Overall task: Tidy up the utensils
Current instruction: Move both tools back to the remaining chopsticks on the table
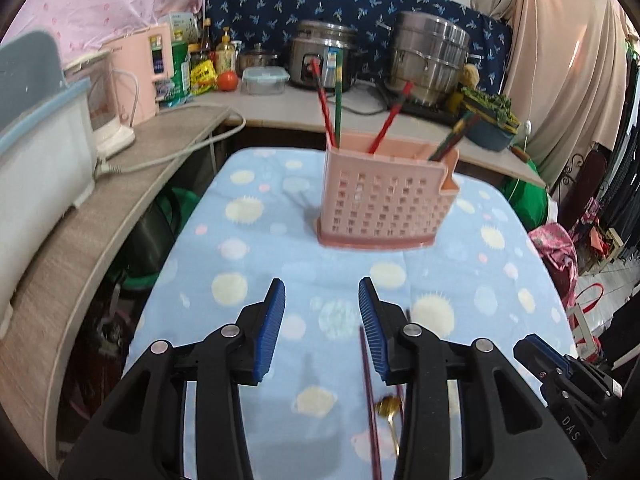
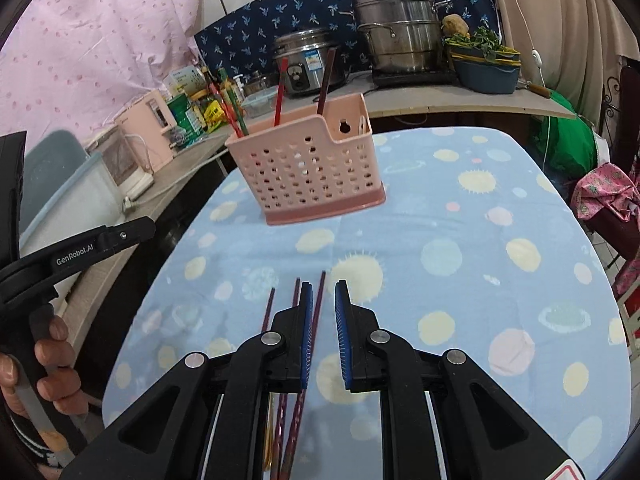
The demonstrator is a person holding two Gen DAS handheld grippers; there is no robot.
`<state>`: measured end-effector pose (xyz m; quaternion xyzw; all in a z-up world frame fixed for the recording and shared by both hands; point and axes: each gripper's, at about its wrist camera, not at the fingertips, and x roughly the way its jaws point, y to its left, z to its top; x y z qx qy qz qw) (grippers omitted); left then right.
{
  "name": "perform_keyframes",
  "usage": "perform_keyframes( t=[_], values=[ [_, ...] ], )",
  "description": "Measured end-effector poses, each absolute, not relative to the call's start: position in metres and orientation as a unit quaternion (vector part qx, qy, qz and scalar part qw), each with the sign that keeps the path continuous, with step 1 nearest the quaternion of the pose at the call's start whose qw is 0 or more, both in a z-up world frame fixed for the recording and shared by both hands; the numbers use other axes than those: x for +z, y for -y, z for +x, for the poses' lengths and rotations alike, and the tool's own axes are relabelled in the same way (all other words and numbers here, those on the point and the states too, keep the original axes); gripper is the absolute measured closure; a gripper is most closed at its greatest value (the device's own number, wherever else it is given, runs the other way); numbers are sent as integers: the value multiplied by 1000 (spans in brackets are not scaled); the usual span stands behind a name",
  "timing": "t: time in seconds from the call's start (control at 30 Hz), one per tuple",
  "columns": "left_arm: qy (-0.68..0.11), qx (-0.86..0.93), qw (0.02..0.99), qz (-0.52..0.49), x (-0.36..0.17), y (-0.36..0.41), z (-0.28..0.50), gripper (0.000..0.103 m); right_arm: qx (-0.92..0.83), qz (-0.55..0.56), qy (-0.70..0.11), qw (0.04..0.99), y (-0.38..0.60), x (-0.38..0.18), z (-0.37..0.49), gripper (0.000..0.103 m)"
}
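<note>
Open tablecloth (image 2: 440, 208) ahead; pink holder (image 2: 308, 168) blocks far centre; chopsticks (image 2: 316, 312) underneath.

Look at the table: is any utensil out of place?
Yes. Three dark chopsticks and a gold spoon lie loose on the blue cloth, while other chopsticks already stand in the pink holder.

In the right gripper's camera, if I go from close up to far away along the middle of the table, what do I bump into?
right gripper → dark red chopsticks lying on the spotted blue tablecloth → pink utensil basket → rice cooker on the back counter.
</note>
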<state>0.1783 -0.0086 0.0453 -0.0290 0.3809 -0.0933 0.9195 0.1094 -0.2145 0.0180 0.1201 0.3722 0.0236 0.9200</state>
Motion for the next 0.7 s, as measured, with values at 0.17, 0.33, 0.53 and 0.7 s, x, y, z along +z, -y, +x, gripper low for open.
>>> perform_keyframes(
  t=[0.17,0.33,0.53,0.7],
  values=[
    [-410,-84,908,-19,17,5,156,66,27,106,-406,907,204,-13,85,89],
    [-437,-81,896,-8,-10,3,136,66,39,108,-437,892,192,-38,65,89],
    [-467,-86,880,5,-37,6,115,66,50,105,-460,880,178,-57,53,89],
    [-483,-89,871,9,-50,8,103,66,57,99,-467,877,169,-63,50,89]
  ],
)
